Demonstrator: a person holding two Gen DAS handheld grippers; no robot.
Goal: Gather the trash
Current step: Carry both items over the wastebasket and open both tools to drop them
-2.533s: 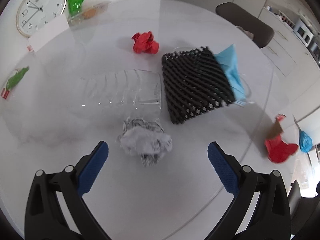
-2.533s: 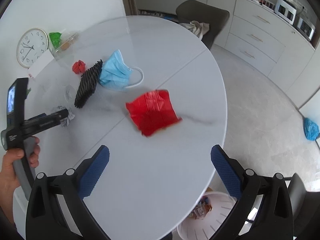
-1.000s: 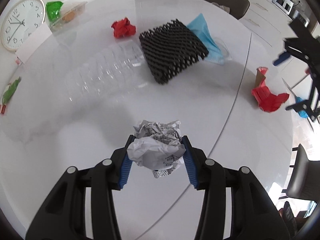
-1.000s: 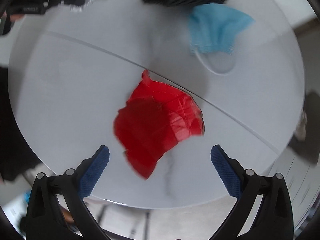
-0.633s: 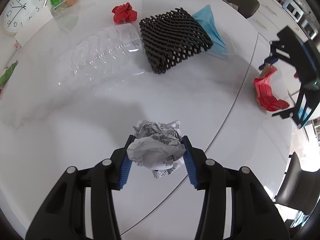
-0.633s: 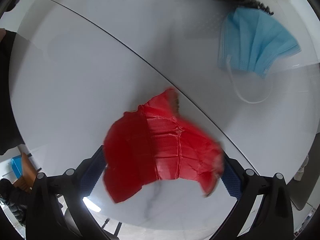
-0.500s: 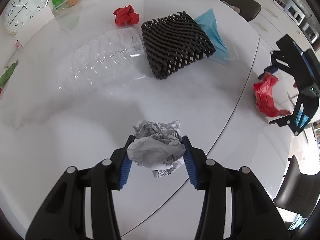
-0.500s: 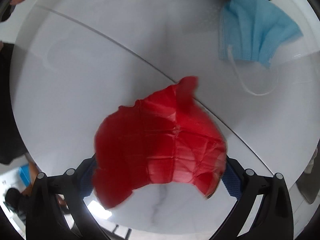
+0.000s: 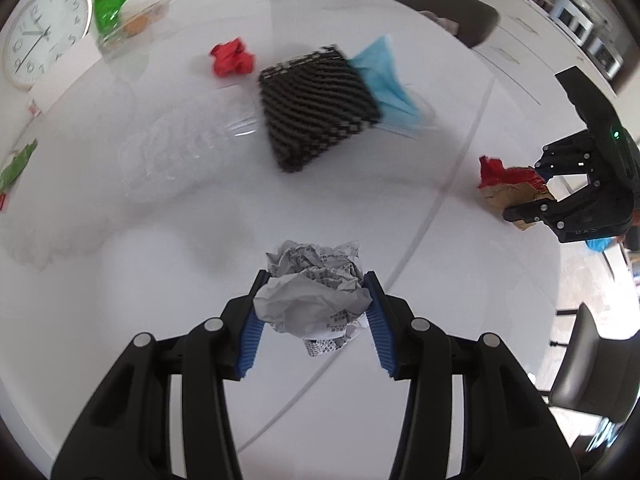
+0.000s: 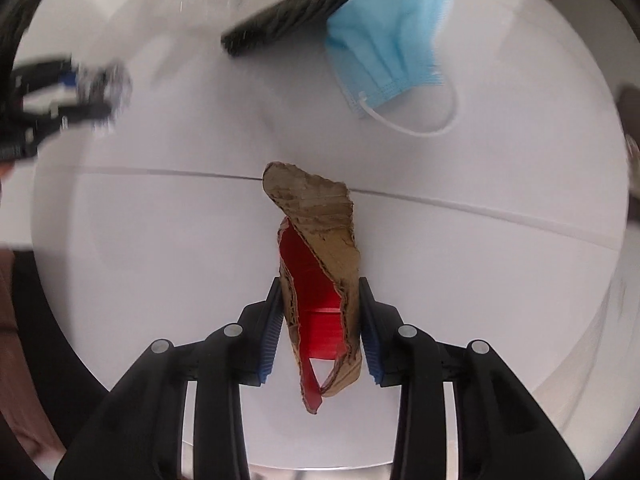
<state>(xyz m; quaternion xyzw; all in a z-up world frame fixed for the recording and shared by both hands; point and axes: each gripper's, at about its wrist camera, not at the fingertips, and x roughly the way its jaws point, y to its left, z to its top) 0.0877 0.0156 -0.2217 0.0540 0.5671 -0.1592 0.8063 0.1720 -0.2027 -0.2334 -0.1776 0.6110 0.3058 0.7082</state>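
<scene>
Holding both loads: left tongs (image 9: 314,312) clamped on the crumpled paper ball (image 9: 312,292), right tongs (image 10: 320,328) clamped on the folded red cardboard scrap (image 10: 320,272), both lifted above the counter (image 10: 160,240). I judge carrying is next; I'd keep squeeze steady, since the cardboard sits edge-on and could slip. No bin visible.

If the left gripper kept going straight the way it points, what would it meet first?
Probably bare table: the left gripper, shut on the crumpled paper, aims at open tabletop short of the black foam net. Depth is unclear.
</scene>
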